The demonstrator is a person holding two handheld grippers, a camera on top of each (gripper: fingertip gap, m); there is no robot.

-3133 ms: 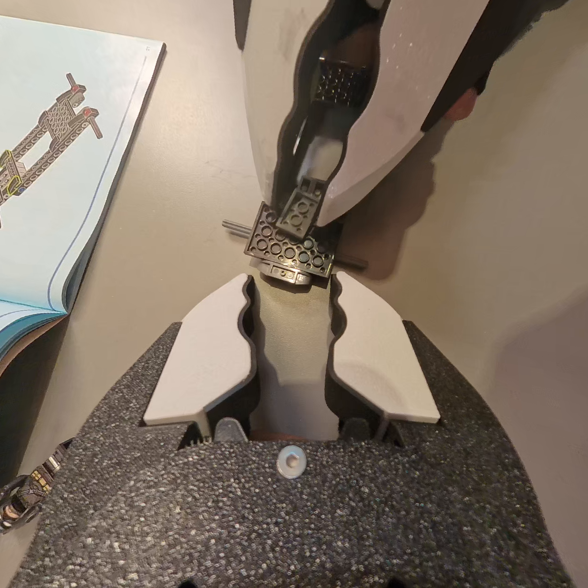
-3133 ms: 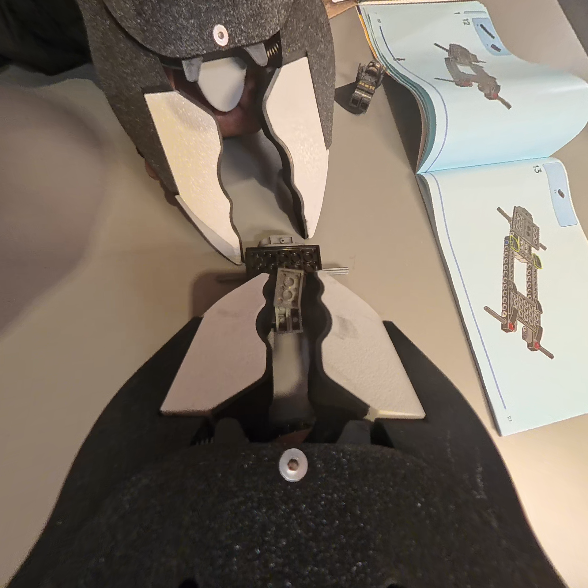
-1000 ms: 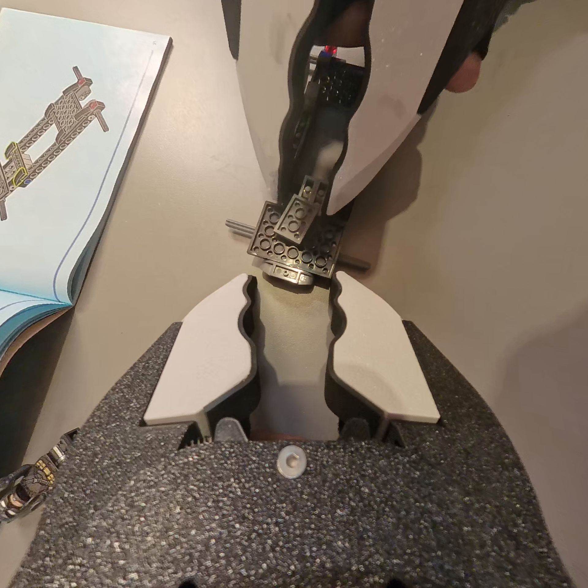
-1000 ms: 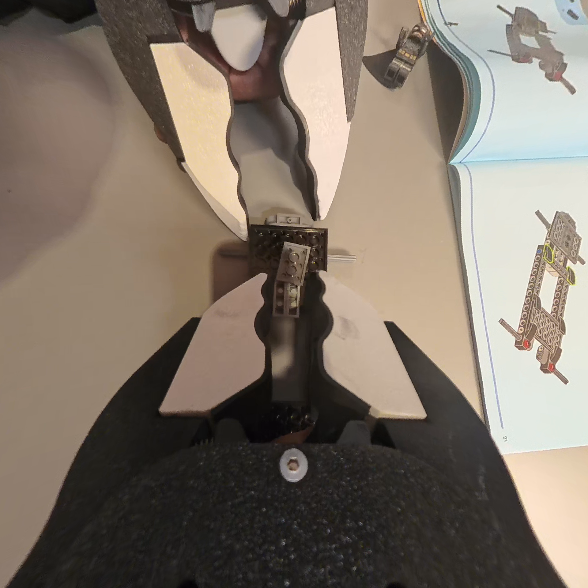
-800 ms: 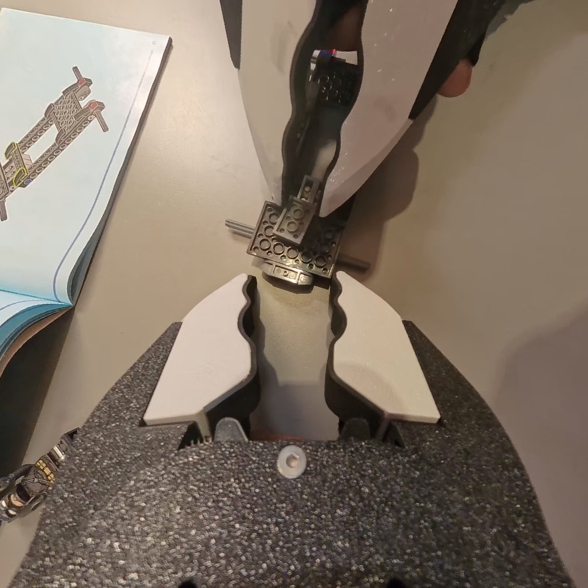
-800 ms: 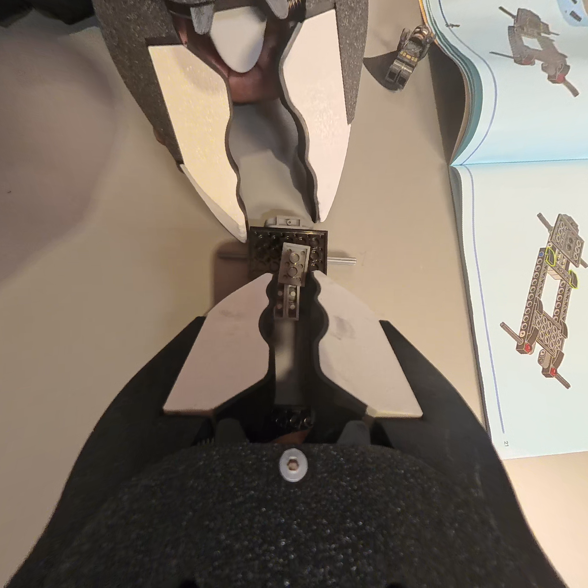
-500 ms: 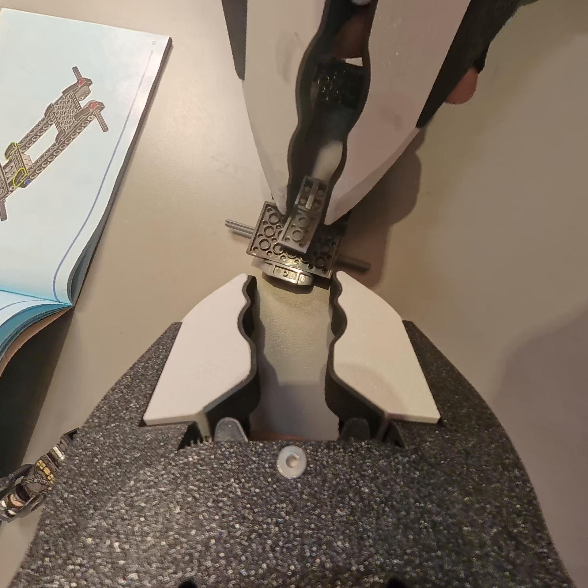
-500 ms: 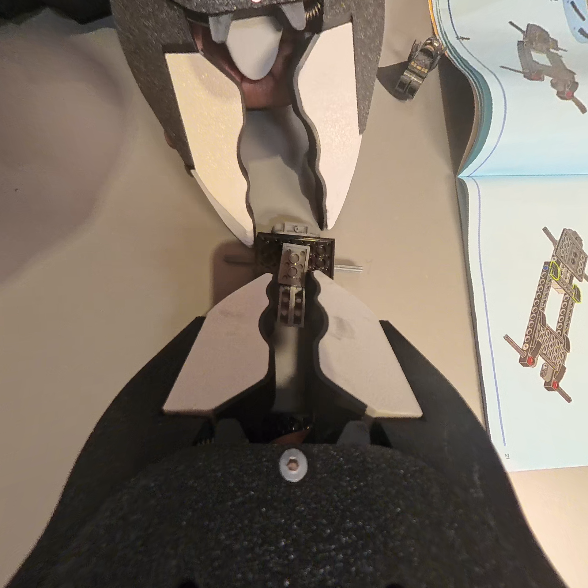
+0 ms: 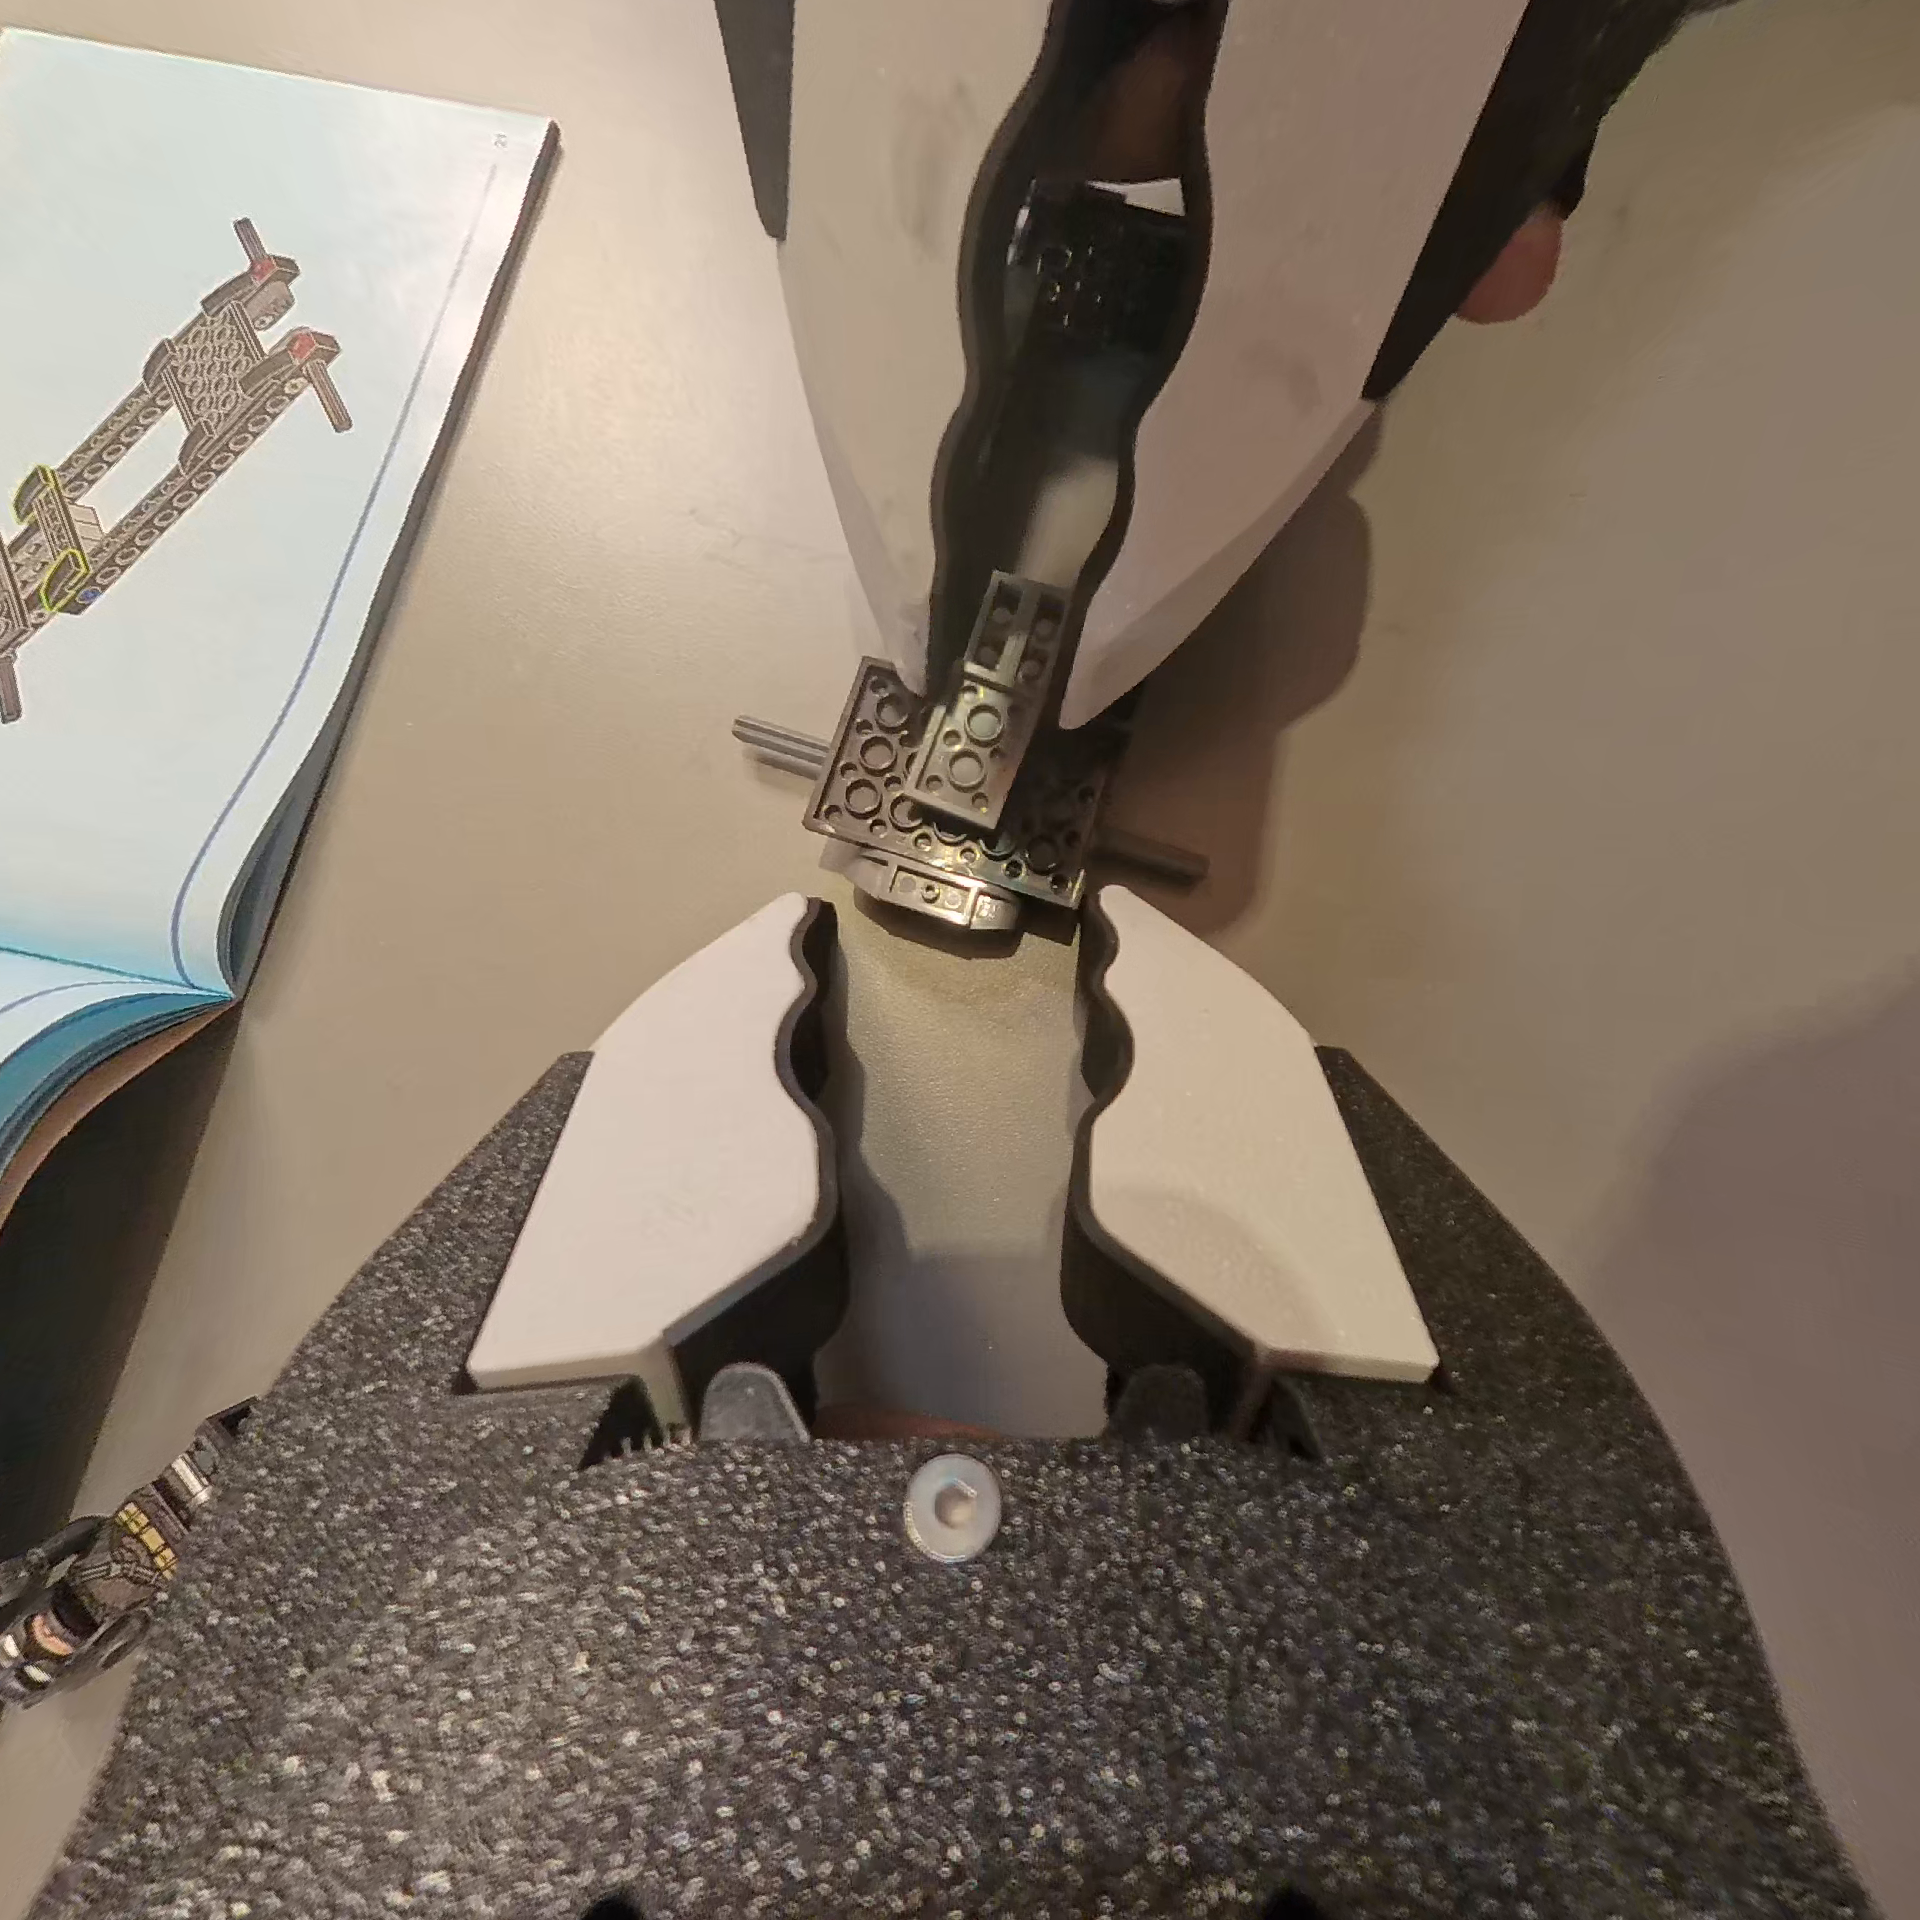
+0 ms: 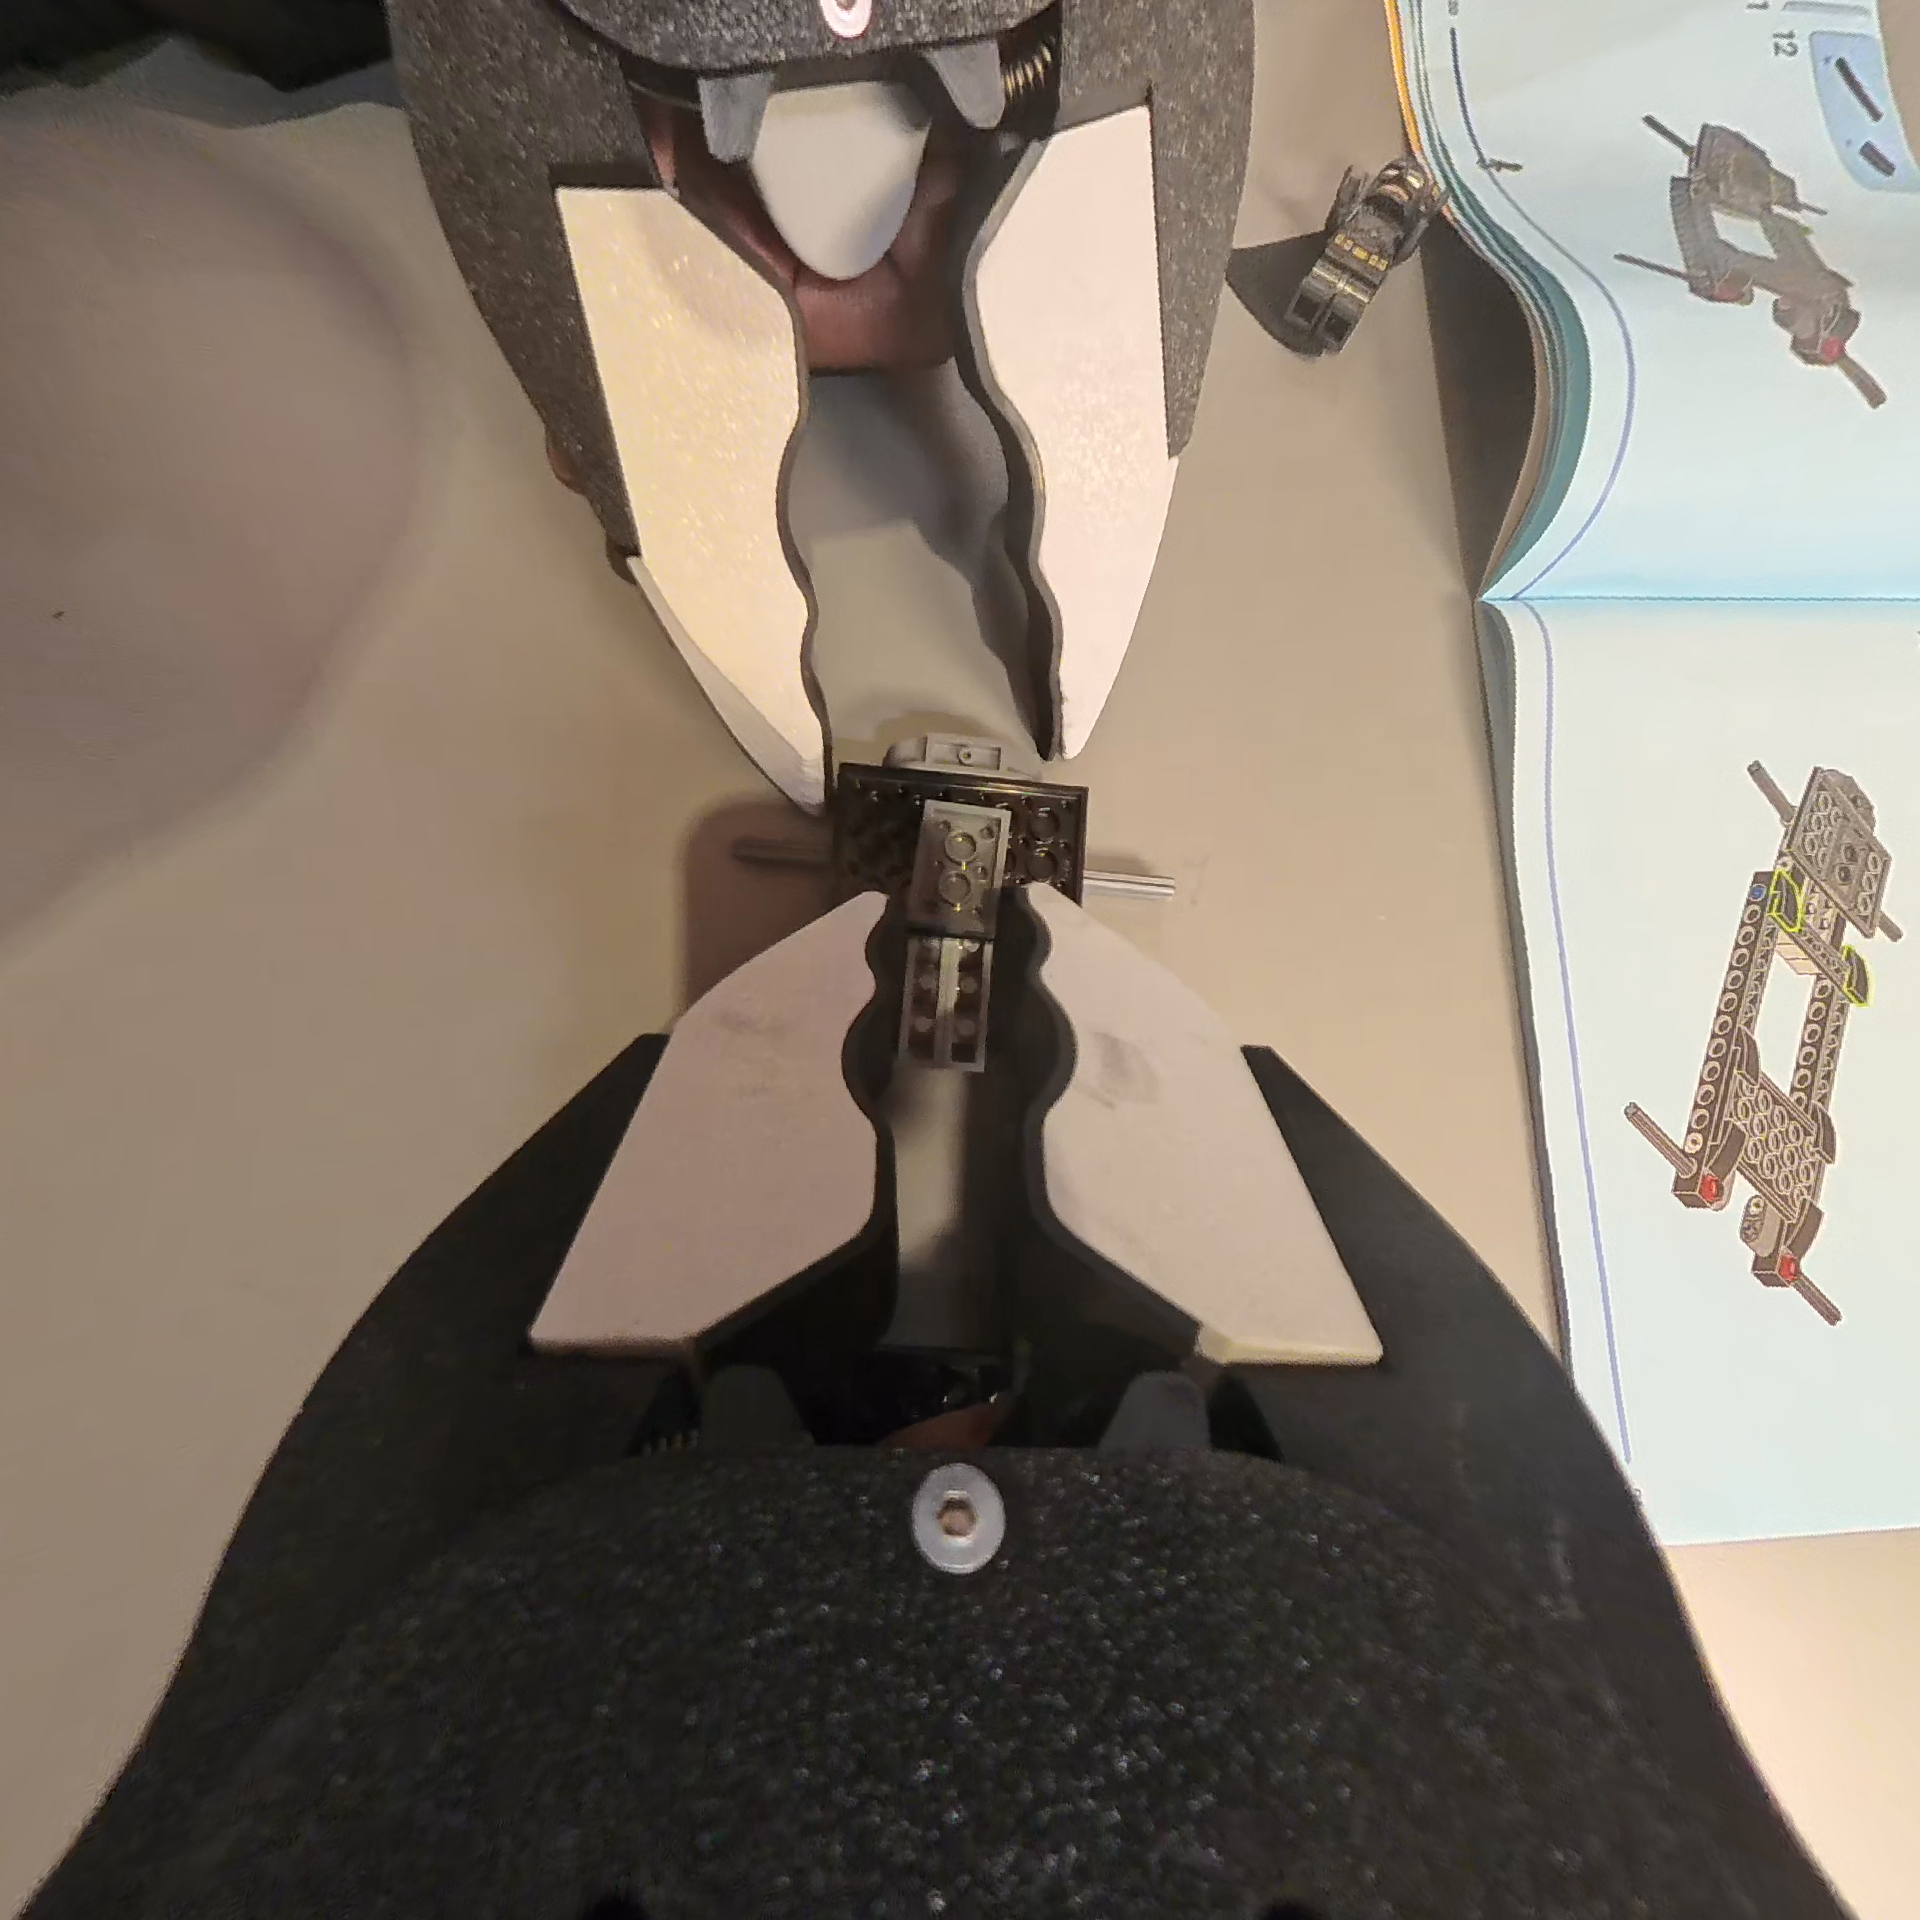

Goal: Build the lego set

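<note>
The open light-blue paper building booklet [image 10: 1704, 727] on the counter has small printed numbers by its step pictures and at a page corner. Nothing else here has words or signs.

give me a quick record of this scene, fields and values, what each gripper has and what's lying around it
surface: beige table
left gripper: jaws apart around one end of the dark brick assembly, grip unclear
right gripper: closed on a grey plate piece lying over the assembly
axle: grey rod through the assembly
left of left gripper: open instruction booklet, small dark figure
</note>
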